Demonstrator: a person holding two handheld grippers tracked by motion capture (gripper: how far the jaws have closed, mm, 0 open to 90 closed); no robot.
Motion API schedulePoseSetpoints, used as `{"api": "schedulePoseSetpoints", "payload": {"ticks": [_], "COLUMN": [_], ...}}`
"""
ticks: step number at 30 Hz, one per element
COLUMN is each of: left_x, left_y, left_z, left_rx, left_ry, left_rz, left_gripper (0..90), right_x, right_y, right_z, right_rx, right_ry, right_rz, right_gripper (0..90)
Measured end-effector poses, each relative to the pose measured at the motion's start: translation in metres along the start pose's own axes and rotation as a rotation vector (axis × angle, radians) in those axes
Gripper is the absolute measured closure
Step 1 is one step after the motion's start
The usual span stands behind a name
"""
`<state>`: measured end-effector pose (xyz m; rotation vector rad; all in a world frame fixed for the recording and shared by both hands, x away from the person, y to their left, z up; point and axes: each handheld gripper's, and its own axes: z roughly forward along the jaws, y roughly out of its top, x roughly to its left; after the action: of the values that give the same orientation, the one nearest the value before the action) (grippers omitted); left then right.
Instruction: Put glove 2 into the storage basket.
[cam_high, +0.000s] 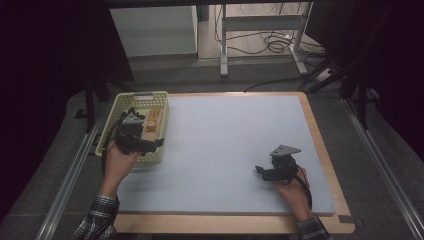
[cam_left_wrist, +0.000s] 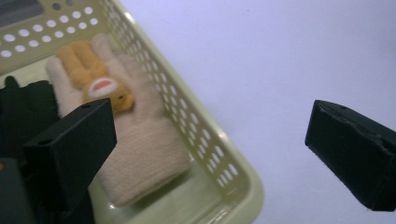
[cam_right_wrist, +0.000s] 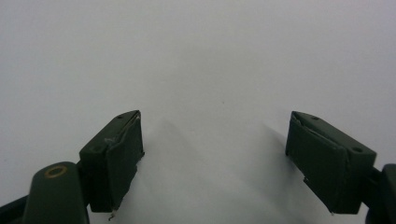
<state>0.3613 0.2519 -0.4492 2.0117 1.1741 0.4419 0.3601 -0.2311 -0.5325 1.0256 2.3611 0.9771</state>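
Observation:
A pale yellow-green perforated basket (cam_high: 161, 102) stands at the table's left edge. In it lies a cream knitted glove (cam_left_wrist: 142, 144) with an orange animal figure on it, seen also as a tan shape (cam_high: 151, 122) in the high view. A black item (cam_left_wrist: 23, 109) lies beside the glove. My left gripper (cam_high: 150, 142) hovers over the basket's near right corner (cam_left_wrist: 243, 186), jaws wide apart and holding nothing; one jaw is over the glove, the other over the mat. My right gripper (cam_high: 265, 172) rests low over the bare mat at the right, open and empty (cam_right_wrist: 212, 154).
A light grey mat (cam_high: 225, 145) covers the wooden table (cam_high: 320, 140). Metal rails (cam_high: 380, 155) run along both sides. Beyond the far edge are a white cabinet (cam_high: 155, 30), a metal frame (cam_high: 260, 25) and loose cables on the floor.

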Motion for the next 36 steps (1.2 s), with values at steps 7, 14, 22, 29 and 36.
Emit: {"api": "schedulePoseSetpoints", "payload": {"ticks": [7, 14, 22, 29, 36], "left_x": [-0.015, -0.033, -0.057, -0.073, -0.09], "left_y": [0.0, 0.0, -0.002, -0.005, -0.009], "left_z": [0.006, 0.013, 0.021, 0.028, 0.037], "left_rx": [-0.013, -0.012, -0.014, -0.017, -0.019], "left_ry": [-0.031, -0.062, -0.106, -0.144, -0.181], "left_rz": [0.025, 0.058, 0.107, 0.133, 0.153], "left_gripper": [2.4, 2.4, 2.4, 2.4, 2.4], "right_x": [0.0, 0.0, 0.0, 0.0, 0.001], "right_y": [0.0, 0.0, 0.0, 0.0, 0.0], "right_z": [0.0, 0.0, 0.0, 0.0, 0.0], "right_rx": [-0.001, -0.001, -0.002, -0.002, -0.002], "right_ry": [-0.001, -0.001, -0.002, -0.003, -0.003], "right_rz": [0.0, 0.0, -0.001, -0.001, -0.001], "right_gripper": [18.5, 18.5, 18.5, 18.5, 18.5]}}
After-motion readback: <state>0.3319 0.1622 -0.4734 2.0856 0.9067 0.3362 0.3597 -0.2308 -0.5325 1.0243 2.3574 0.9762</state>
